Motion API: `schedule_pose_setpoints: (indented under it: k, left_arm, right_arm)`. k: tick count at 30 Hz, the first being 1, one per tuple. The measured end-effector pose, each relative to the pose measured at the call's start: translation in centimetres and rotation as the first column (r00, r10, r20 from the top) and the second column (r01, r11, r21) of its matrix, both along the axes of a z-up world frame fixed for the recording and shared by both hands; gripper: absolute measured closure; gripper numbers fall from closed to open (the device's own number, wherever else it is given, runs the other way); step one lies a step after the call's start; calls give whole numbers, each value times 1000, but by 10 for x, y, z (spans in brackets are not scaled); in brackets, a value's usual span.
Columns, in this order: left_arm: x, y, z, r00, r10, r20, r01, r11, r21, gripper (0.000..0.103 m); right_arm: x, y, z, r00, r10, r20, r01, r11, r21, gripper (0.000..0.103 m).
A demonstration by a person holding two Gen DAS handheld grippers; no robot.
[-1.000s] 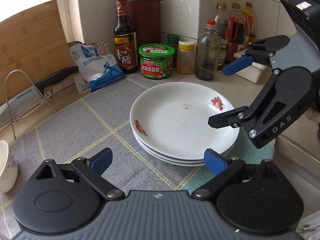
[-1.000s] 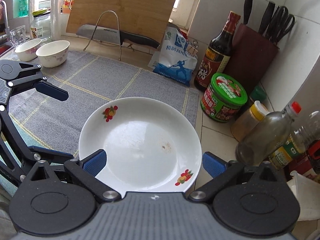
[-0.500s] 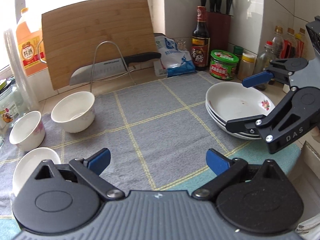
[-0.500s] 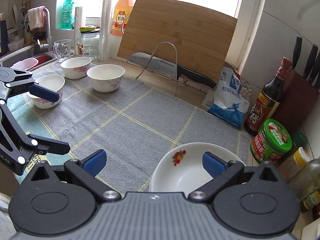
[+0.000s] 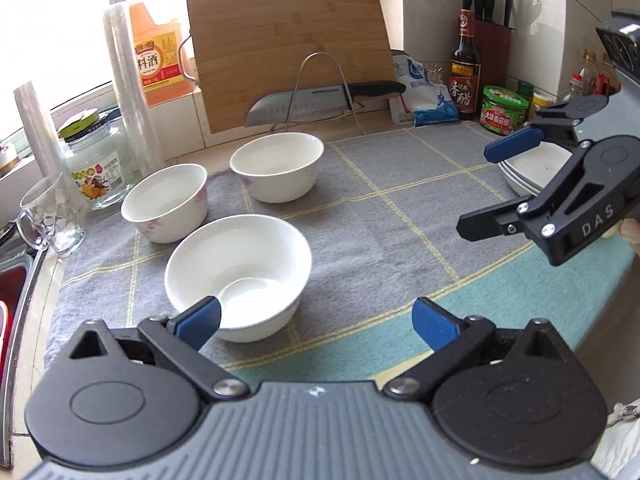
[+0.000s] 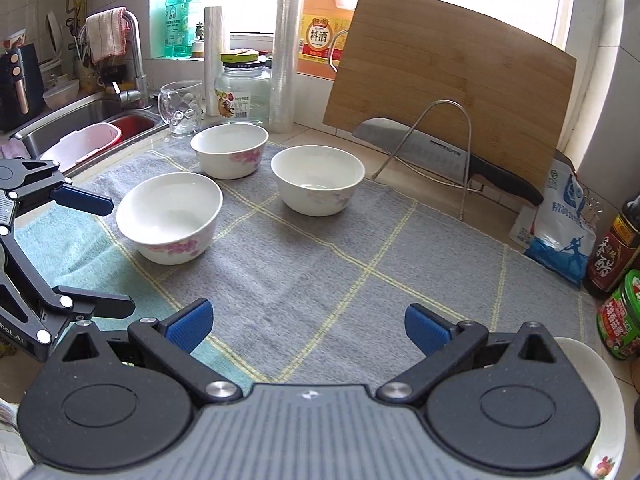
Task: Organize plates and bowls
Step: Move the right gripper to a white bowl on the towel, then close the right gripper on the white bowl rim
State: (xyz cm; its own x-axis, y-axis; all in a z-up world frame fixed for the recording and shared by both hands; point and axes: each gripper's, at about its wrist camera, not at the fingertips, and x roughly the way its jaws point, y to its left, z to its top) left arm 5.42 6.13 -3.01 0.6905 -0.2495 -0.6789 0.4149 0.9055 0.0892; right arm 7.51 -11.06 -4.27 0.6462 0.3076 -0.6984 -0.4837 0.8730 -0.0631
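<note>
Three white bowls stand apart on the grey mat [image 5: 400,200]: a near bowl [image 5: 240,272], a left bowl [image 5: 166,200] and a far bowl [image 5: 278,166]. My left gripper [image 5: 316,320] is open and empty, its left pad over the near bowl's front rim. A stack of white plates [image 5: 536,168] sits at the right, half hidden behind my right gripper [image 5: 494,186], which hovers open. In the right wrist view my right gripper [image 6: 306,324] is open over bare mat, the bowls [image 6: 170,216] [image 6: 230,154] [image 6: 318,184] ahead, a plate rim [image 6: 600,400] at its lower right and my left gripper [image 6: 106,254] at the left.
A wooden cutting board [image 5: 288,48] leans on the wall behind a wire rack holding a knife [image 5: 320,100]. A glass mug [image 5: 50,216], a jar [image 5: 94,160] and the sink [image 6: 88,128] lie to the left. Sauce bottles, a green-lidded jar [image 5: 502,110] and a salt bag [image 5: 424,96] line the back right.
Both views have swung left, away from the plate stack and onto the three bowls. Both grippers stayed open and empty.
</note>
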Motion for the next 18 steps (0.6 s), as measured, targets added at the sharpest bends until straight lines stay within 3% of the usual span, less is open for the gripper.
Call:
schedule_pose_setpoints:
  k: [8, 18]
  left_arm:
    - [17, 46, -21, 1000, -12, -6, 12, 1000, 27, 2]
    - [37, 52, -38, 998, -42, 37, 41, 999, 23, 4]
  right_arm:
    - [17, 63, -7, 999, 37, -20, -36, 999, 18, 0]
    - [50, 110, -32, 993, 55, -101, -43, 992, 117, 0]
